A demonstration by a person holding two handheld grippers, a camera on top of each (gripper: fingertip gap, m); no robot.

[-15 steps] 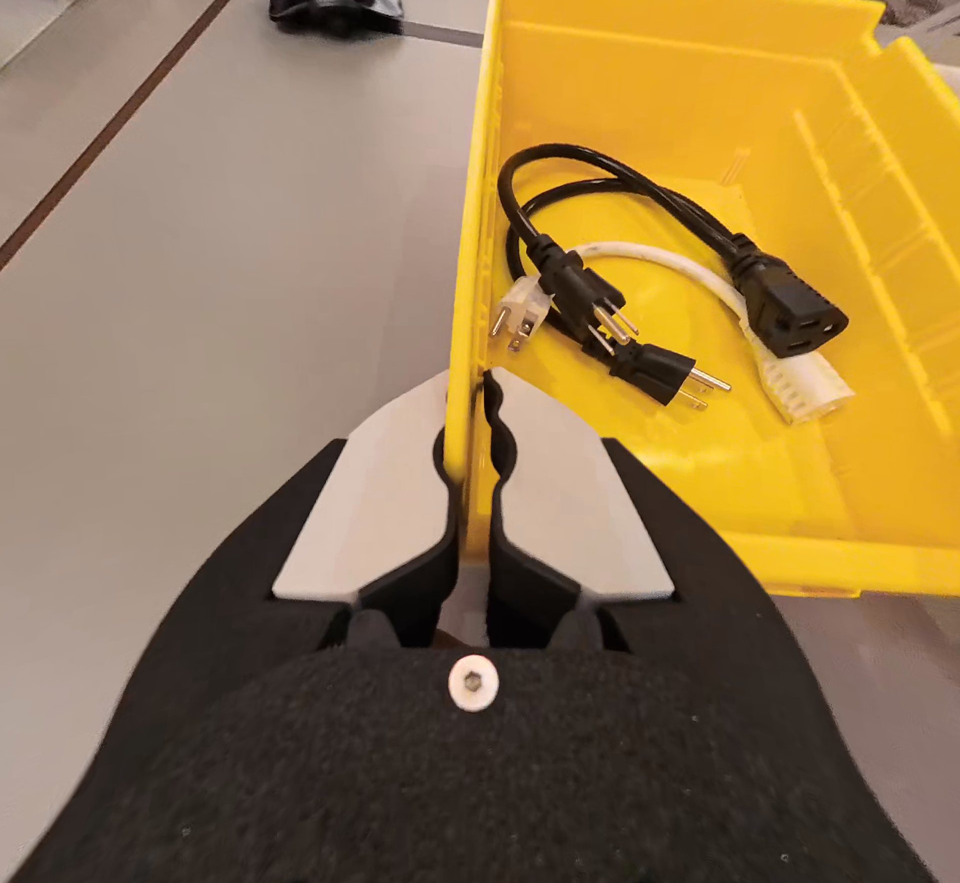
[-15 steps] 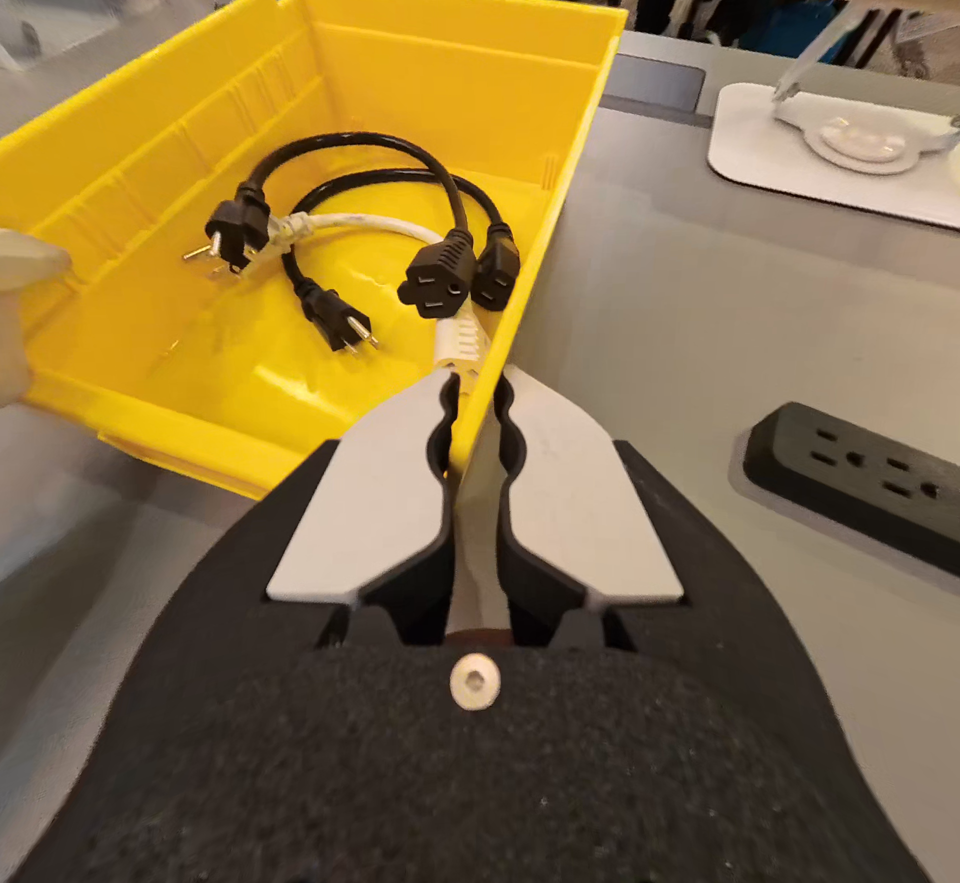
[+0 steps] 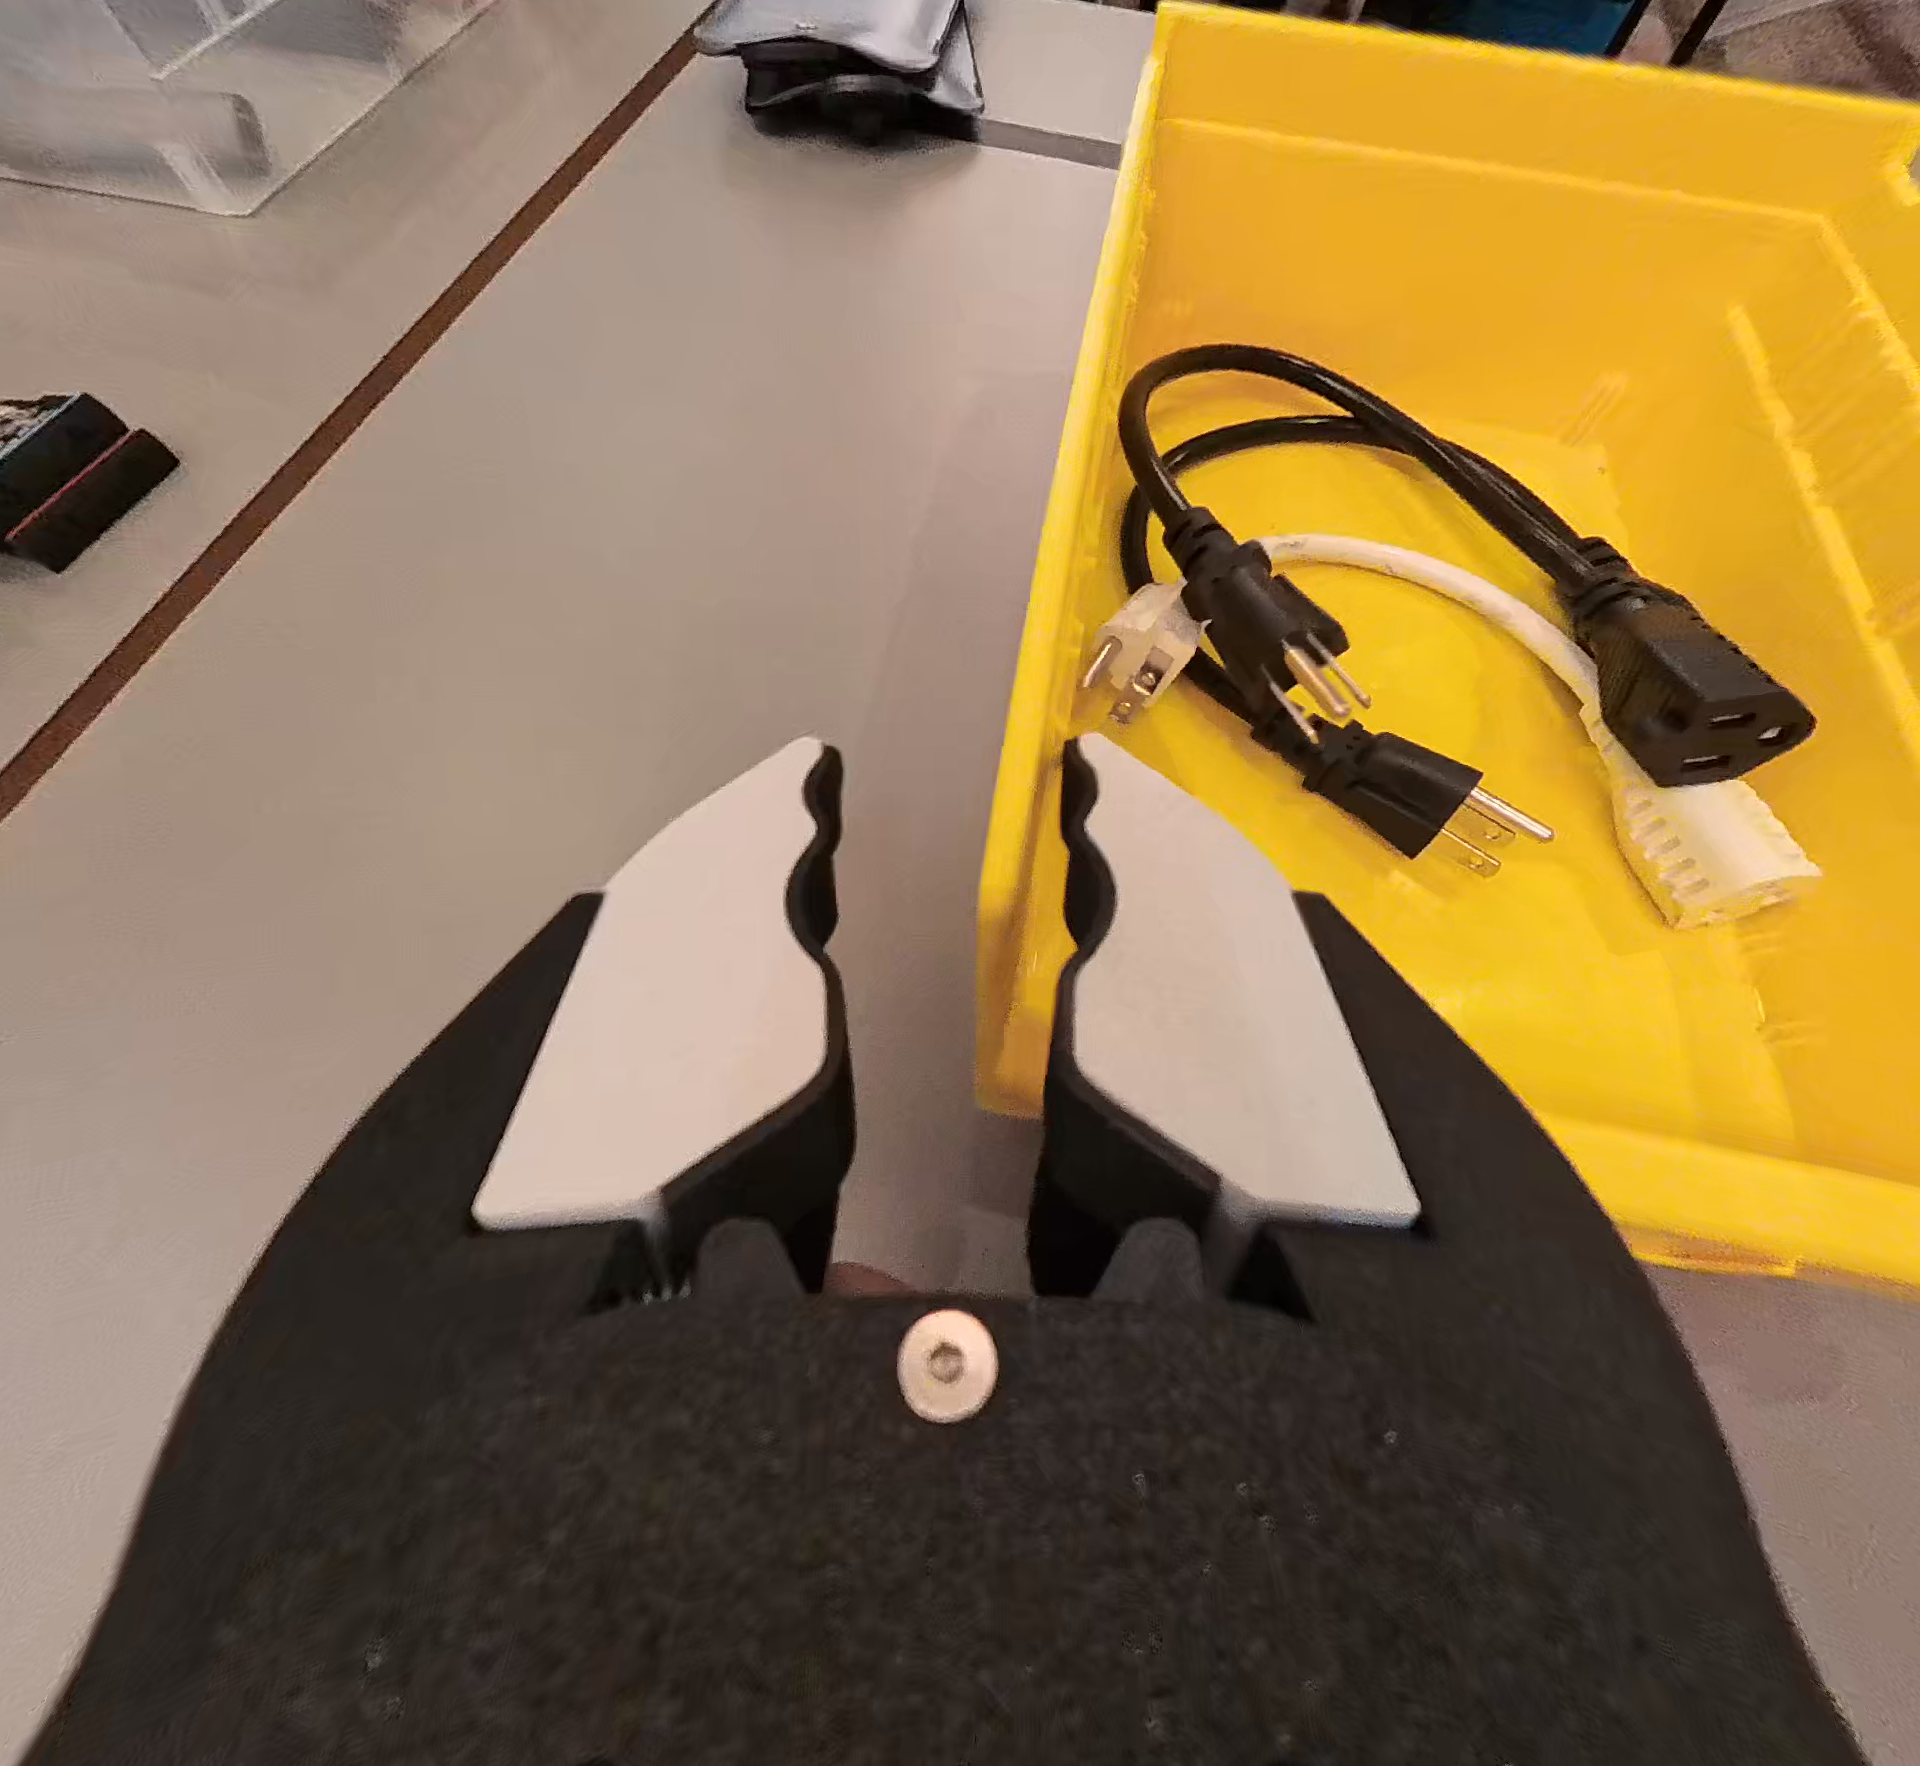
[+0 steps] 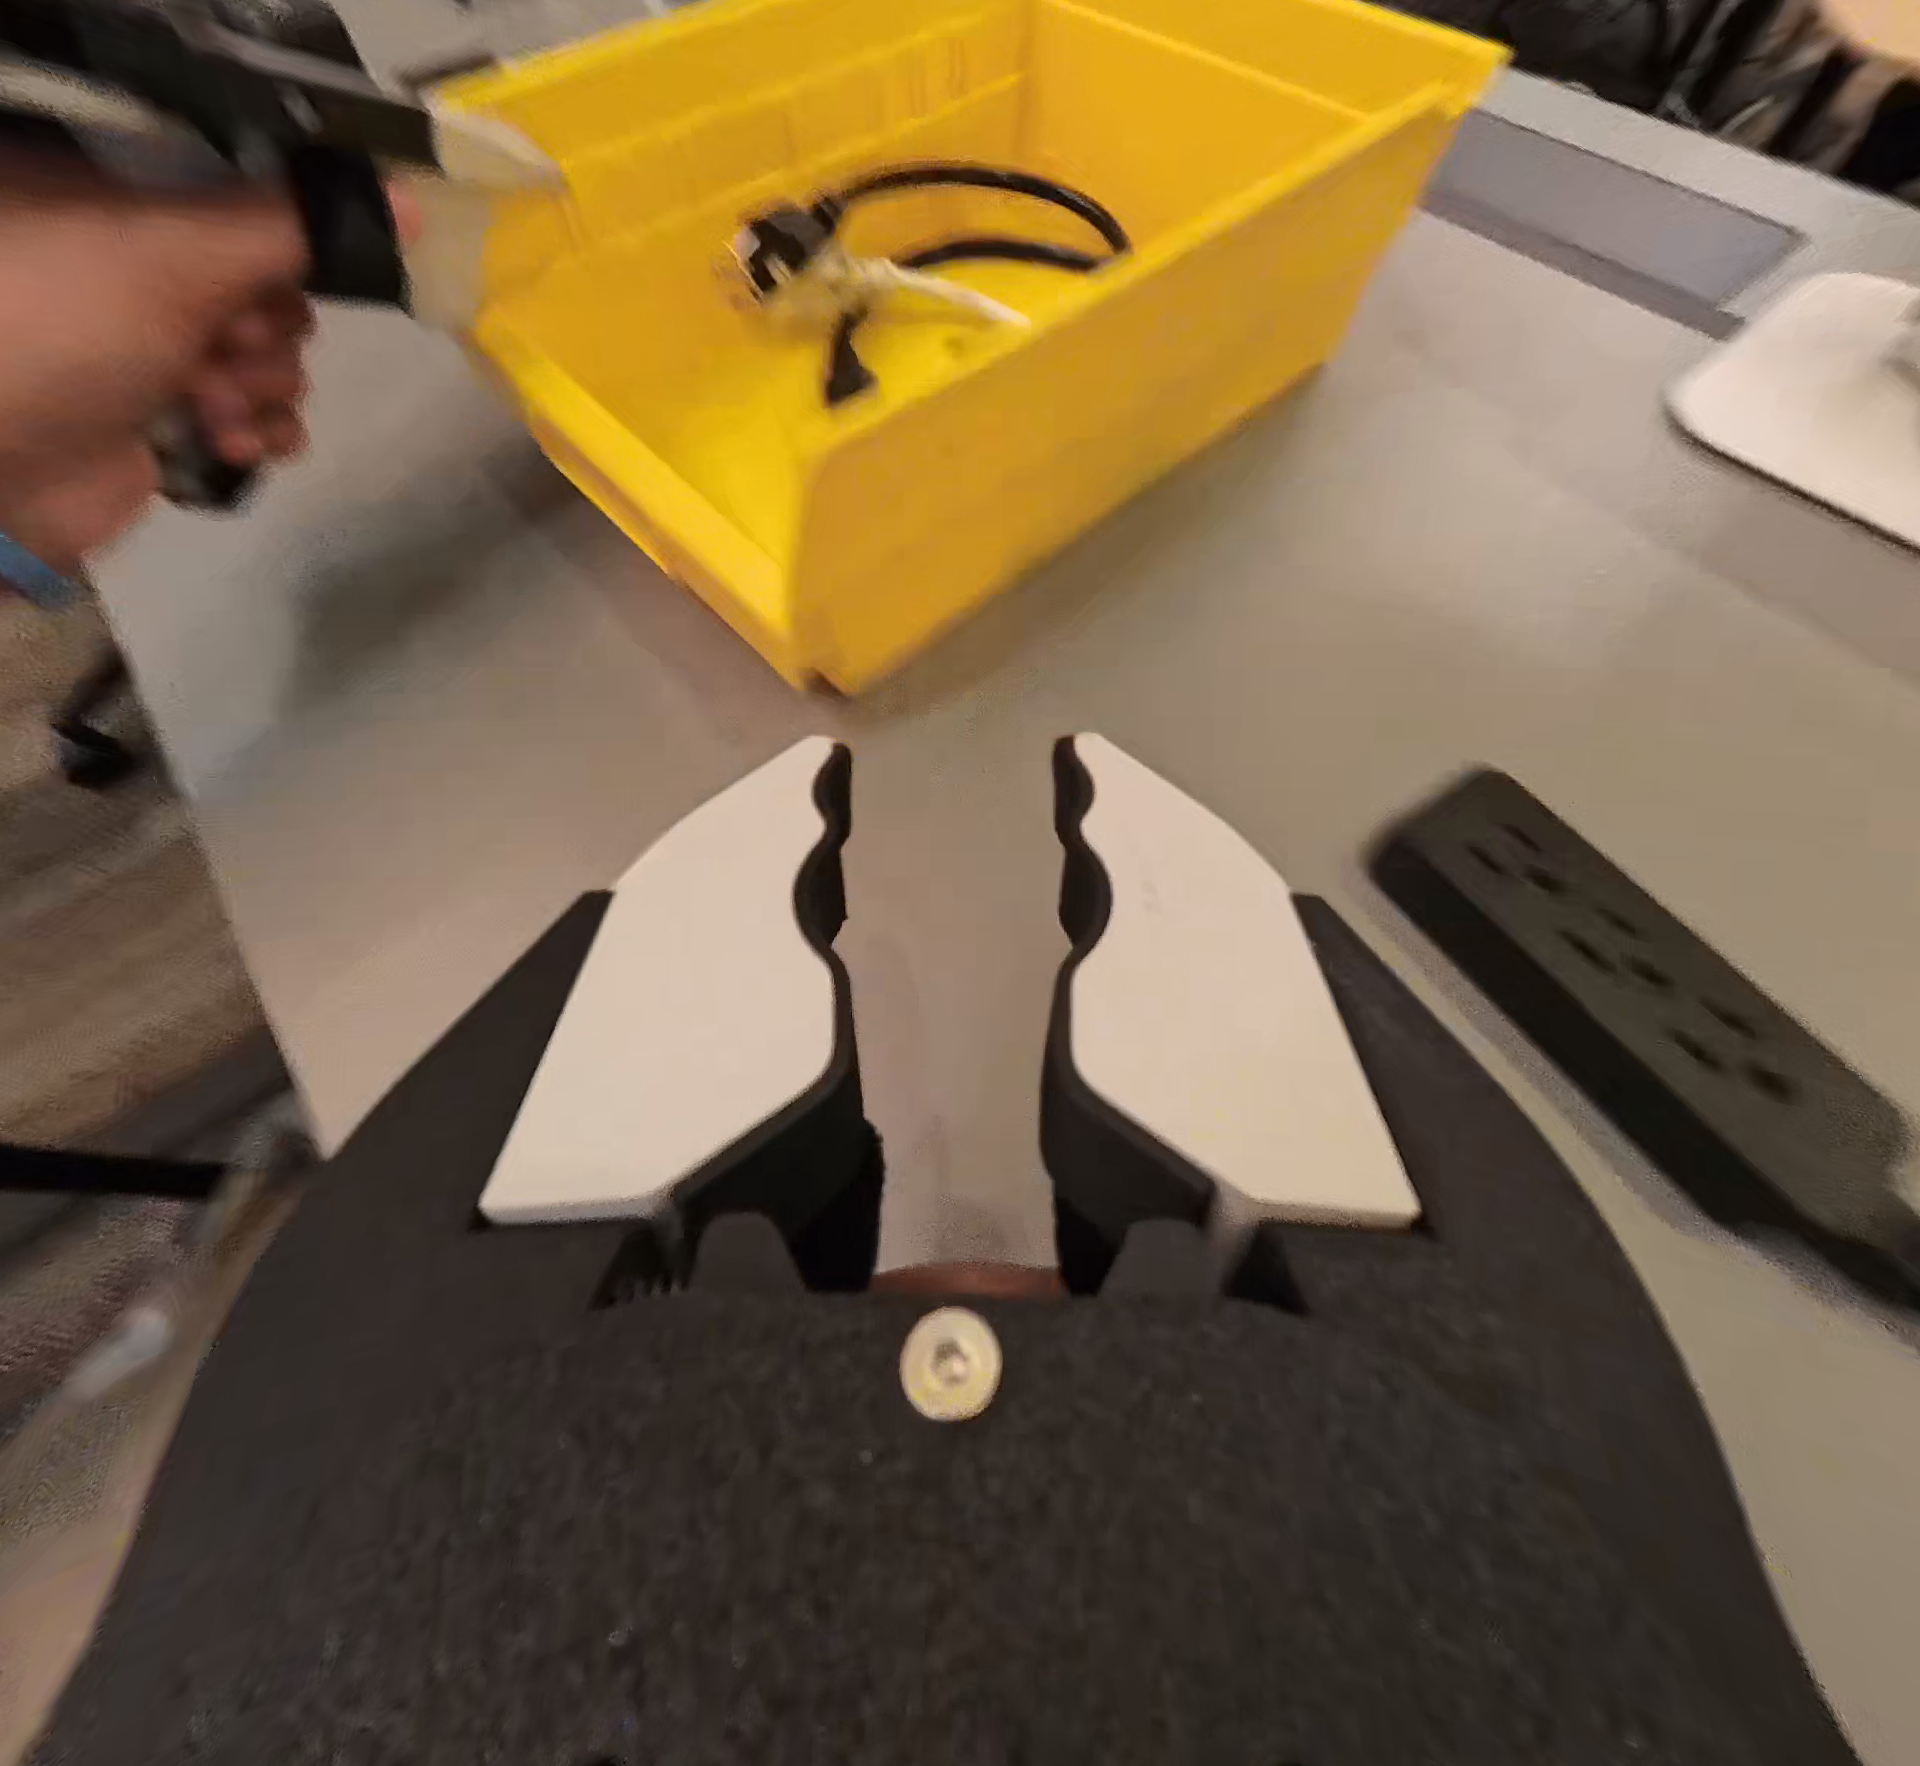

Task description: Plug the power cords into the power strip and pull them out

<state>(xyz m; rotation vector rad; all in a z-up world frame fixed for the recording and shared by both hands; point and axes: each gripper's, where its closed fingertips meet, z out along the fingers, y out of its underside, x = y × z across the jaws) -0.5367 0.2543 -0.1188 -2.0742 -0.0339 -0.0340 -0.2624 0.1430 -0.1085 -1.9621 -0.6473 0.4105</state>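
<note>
Half a second earlier both grippers had been clamped on the side walls of the yellow bin (image 3: 1455, 282); at the moment inspected both had let go. The left gripper (image 3: 948, 760) had its jaws apart, the bin's left wall standing in the gap close to the right finger, with no contact that could be confirmed; the right gripper (image 4: 951, 755) had drawn back from the bin, jaws apart and holding nothing, over bare table short of the bin's near corner; its view was blurred.

The power cords lay loose on the bin floor: two black cords (image 3: 1340, 428) looped together, their pronged plugs pointing toward the bin's right side, one black socket end (image 3: 1704, 698) lying over the white cord (image 3: 1434, 578); none was plugged in. The power strip (image 4: 1652, 999) lay flat on the table to the right of the right gripper, well apart from the bin, its sockets unoccupied.

The surface was a grey table (image 3: 623, 573); a dark seam (image 3: 343, 428) ran diagonally between it and a neighbouring top bearing a clear plastic box (image 3: 208, 23); a dark pouch (image 3: 852, 2) lay at the far edge; a white base (image 4: 1808, 386) sat at far right. Chair legs and clutter filled the background.

Open table lay left of the bin and between the bin and the strip; in the right wrist view a person's hand (image 4: 125, 334) held the left gripper at the bin's far-left corner.
</note>
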